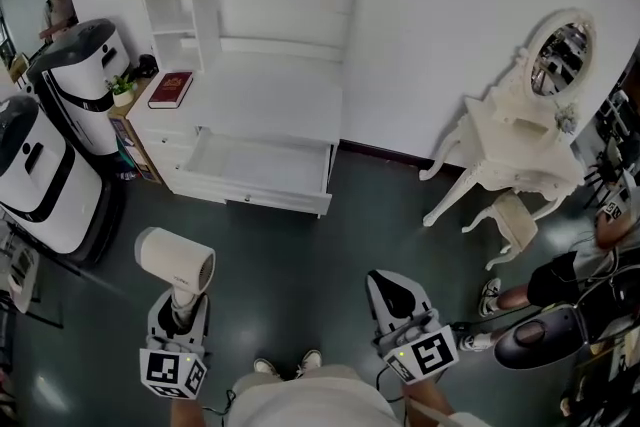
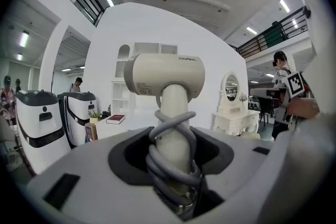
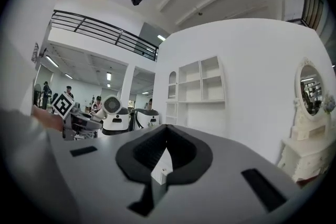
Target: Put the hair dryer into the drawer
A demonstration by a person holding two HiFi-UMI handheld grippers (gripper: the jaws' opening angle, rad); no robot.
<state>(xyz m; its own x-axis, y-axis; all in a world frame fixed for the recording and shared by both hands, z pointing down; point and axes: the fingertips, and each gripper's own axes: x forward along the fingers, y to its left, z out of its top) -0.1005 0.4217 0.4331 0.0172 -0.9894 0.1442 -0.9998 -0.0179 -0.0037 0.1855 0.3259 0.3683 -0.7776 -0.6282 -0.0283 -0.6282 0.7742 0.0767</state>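
A cream-white hair dryer (image 1: 175, 260) stands upright in my left gripper (image 1: 180, 312) at the lower left of the head view, nozzle to the right. In the left gripper view the jaws are shut on its handle (image 2: 175, 113), which has the grey cord (image 2: 170, 162) wound round it. The head of the dryer (image 2: 165, 76) rises above my left gripper (image 2: 176, 168). The white cabinet's drawer (image 1: 275, 200) stands pulled open farther ahead across the dark floor. My right gripper (image 1: 392, 300) hangs at the lower middle, shut, with nothing between its pads (image 3: 152, 147).
A red book (image 1: 171, 88) lies on the cabinet top at the left. Two white, black-trimmed machines (image 1: 40, 165) stand left of the cabinet. A white dressing table (image 1: 520, 145) with mirror and a stool (image 1: 515, 220) stand at the right. A seated person (image 1: 560, 275) is at the far right.
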